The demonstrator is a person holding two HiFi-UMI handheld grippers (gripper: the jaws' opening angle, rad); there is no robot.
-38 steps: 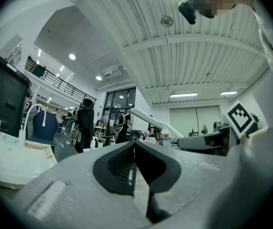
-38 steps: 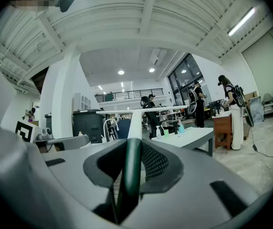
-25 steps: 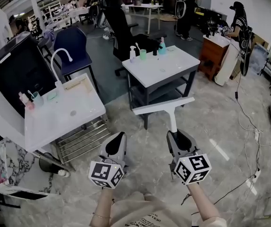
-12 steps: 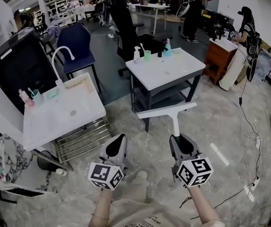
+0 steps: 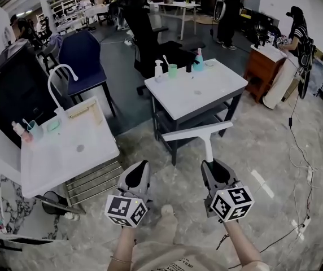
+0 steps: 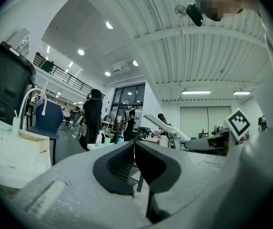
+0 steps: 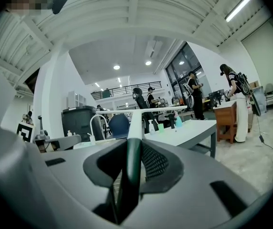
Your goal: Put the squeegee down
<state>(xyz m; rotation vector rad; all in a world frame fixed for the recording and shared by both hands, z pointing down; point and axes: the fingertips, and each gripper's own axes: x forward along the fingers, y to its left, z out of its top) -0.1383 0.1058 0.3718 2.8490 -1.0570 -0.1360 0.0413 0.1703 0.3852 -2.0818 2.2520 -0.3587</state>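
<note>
The grey marble floor point(image 5: 252, 145) lies under everything in the head view. On my left stands a white sink counter point(image 5: 48, 168) with a curved tap point(image 5: 60, 81). In front of me is a white table point(image 5: 206, 92) on a dark frame, and some small bottles point(image 5: 158, 70) stand at its far edge.

Both my forearms reach forward from the bottom of the head view, side by side and a little apart. Both grippers point about level toward the table, with their marker cubes turned up to the head camera.

My right gripper point(image 5: 213, 164) is clamped on the dark handle of the squeegee point(image 5: 198, 131). In the right gripper view the handle sits between the two jaws and both pads press on it. The white stem goes straight out from the jaws. The long blade lies across at the far end, in the air before the near side of the table and lower than its top. The squeegee touches nothing except my gripper.

My left gripper point(image 5: 140, 165) is closed and empty. In the left gripper view the jaw tips meet, with nothing between them. It hangs over the floor near the corner of the sink counter.
</note>
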